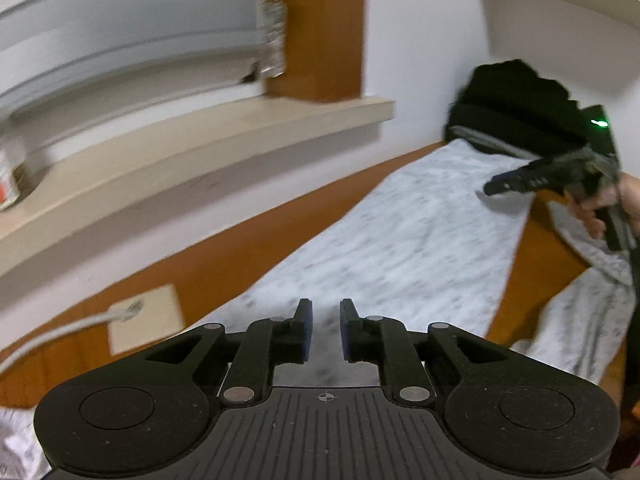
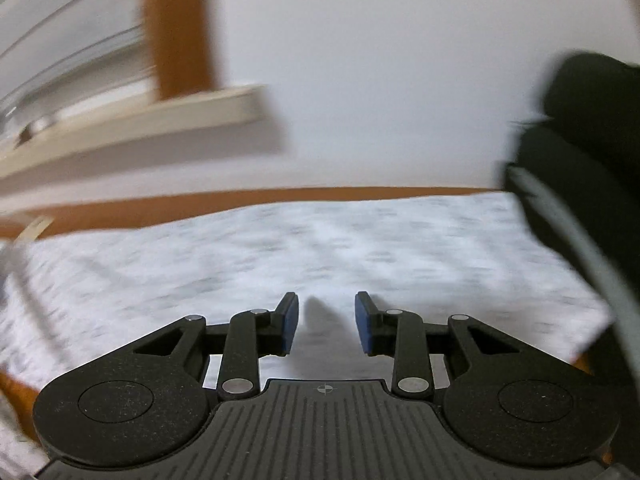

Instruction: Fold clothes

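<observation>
While the left wrist view is smeared by motion, we can still read its main content: the left gripper [image 1: 325, 314] sits low over a heather-grey garment [image 1: 384, 236] spread on an orange-brown wooden surface [image 1: 168, 256]. We note its jaws stand a narrow gap apart, blue pads facing each other, with nothing pinched between them (only the cloth lying below shows through the gap). The garment runs from the near edge away to the far right, where a heap of black clothing [image 1: 516, 104] rests against the white wall [image 1: 420, 40]. At the right edge we see the right gripper [image 1: 490, 189] held in a person's hand [image 1: 600, 204], hovering above the grey cloth; from this side we cannot tell how far its jaws stand. More grey fabric lies rumpled near right. To the left, a cream window sill [image 1: 200, 148] runs beneath a window with a wooden frame [image 1: 320, 28], and a white cable [image 1: 60, 330] ends by a pale square plate [image 1: 146, 322] on the wood.

In the right wrist view, also blurred, we record the right gripper [image 2: 327, 320] with its jaws partly apart, somewhat wider than the left pair, and empty. The grey garment [image 2: 280, 248] fills the middle ground right up to the fingers, which cast a small shadow on it. The black clothing [image 2: 580, 128] looms at the right, the sill [image 2: 180, 120] at far left.
</observation>
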A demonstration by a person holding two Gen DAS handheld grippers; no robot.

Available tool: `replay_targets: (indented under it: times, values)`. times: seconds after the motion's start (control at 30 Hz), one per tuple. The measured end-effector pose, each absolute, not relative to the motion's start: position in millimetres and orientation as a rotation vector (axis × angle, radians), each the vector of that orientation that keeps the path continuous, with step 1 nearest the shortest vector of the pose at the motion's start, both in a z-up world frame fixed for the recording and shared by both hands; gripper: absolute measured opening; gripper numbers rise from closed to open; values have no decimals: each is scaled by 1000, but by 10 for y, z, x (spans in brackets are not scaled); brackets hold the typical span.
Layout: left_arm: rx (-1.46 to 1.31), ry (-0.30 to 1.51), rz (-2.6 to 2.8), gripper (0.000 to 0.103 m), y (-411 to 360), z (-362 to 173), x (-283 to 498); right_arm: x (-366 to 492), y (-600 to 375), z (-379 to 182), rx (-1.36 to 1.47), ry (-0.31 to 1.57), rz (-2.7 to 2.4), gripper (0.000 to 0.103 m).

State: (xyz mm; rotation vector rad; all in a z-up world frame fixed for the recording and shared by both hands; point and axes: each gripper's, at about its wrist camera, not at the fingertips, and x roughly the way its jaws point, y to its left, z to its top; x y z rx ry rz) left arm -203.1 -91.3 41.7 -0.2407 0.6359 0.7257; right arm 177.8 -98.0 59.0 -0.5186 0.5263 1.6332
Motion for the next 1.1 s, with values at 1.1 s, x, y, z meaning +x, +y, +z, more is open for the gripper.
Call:
replay_targets:
  times: [1.1]
  values:
    - [-419, 421, 973, 48, -993, 456, -3759, 1389, -971, 412, -559, 458, 1669, 71]
